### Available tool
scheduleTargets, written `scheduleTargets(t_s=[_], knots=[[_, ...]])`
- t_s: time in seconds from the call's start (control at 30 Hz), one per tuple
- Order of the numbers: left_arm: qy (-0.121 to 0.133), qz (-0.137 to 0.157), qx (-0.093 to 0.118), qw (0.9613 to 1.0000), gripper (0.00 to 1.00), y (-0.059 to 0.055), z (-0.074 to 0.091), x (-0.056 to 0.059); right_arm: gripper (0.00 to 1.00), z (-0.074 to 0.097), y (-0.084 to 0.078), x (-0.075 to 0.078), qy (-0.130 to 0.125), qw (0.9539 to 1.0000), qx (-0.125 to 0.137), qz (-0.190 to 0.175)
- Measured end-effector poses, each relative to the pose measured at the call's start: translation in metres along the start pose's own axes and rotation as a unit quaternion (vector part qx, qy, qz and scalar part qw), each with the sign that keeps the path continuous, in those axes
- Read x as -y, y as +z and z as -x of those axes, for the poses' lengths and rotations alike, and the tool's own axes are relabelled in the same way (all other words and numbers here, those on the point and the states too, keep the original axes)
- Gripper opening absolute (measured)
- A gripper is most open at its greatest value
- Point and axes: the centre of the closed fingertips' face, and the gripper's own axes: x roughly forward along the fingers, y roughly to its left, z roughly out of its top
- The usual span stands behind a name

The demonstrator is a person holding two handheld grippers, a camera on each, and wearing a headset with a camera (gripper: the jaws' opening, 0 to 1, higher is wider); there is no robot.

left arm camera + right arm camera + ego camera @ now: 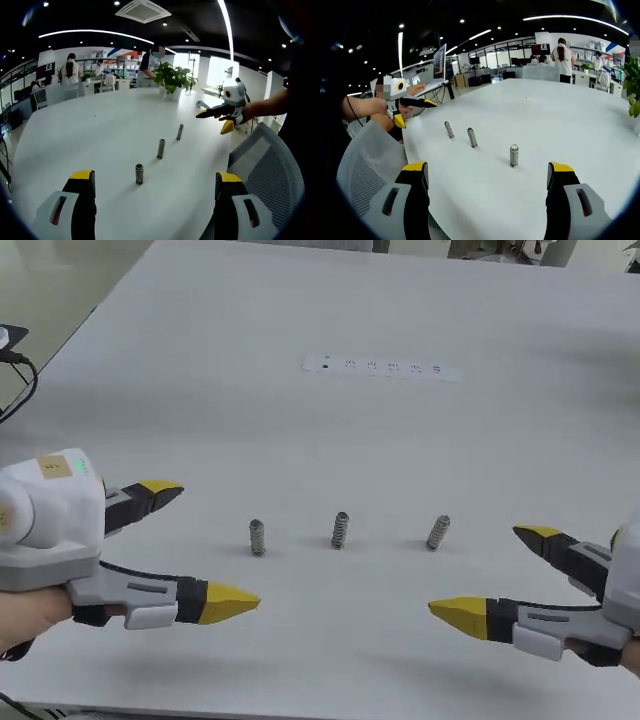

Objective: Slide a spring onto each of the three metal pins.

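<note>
Three springs [341, 530] upright in a row | left tool [218, 543], right tool [473, 570]: wide open, empty

The left spring [257, 537], middle spring [340, 530] and right spring [438, 532] stand upright in a row on the surface [320, 440], well apart, with bare gaps between neighbours. The left gripper [215, 545] and right gripper [472, 570] flank the row, jaws spread, each clear of its nearest spring. A power strip [380, 367] lies flat well beyond the row.
</note>
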Motion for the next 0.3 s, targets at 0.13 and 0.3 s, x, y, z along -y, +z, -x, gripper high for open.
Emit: scheduleTargets(t_s=[0.13, 0.3], knots=[[0.007, 0.010, -0.014, 0.9998, 0.97, -0.0077, 0.0025, -0.0011, 0.99, -0.0005, -0.0077, 0.0074, -0.007, 0.9997, -0.024, -0.001], [0.020, 0.039, -0.029, 0.9986, 0.97, -0.0114, 0.0033, -0.0046, 0.98, -0.0045, -0.0094, 0.0084, -0.011, 0.9986, -0.052, -0.003]])
